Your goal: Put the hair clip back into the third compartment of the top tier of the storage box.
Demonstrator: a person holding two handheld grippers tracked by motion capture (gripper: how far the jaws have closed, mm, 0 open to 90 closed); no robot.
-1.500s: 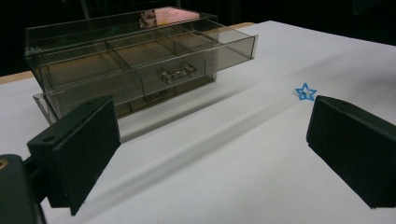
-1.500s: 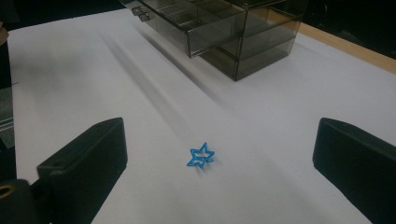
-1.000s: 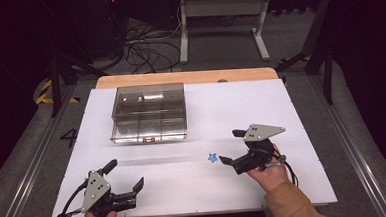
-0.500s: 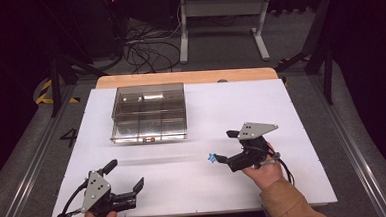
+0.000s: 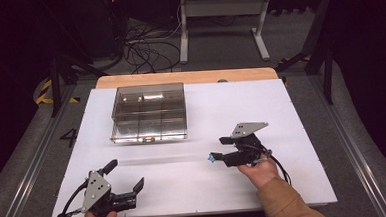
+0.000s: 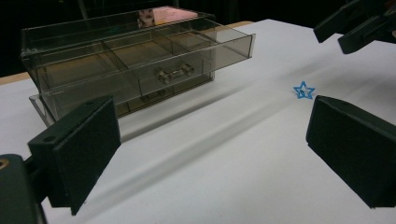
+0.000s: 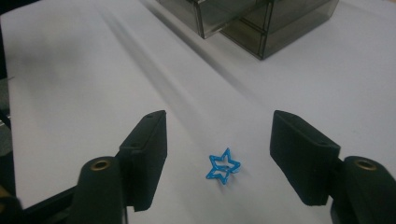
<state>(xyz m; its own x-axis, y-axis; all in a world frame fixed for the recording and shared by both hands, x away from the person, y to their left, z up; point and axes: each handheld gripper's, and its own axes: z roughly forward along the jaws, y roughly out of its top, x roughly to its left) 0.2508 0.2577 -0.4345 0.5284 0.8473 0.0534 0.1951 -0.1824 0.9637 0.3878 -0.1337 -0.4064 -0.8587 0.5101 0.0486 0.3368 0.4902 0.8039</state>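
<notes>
Blue star (image 7: 223, 168) lies flat on table (image 5: 291, 113), centred between right gripper (image 7: 218, 161) pads, untouched; jaws half-wide, just been closing. Left gripper (image 6: 210, 154) wide open, farther off.

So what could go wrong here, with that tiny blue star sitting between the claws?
The blue star is small, thin and lies flat on the white table, so the right gripper, whose jaws have just been closing with the star between them but untouched, might pinch past it or flick it away. The star also sits nearer one pad, so that pad could push it sideways first.
</notes>
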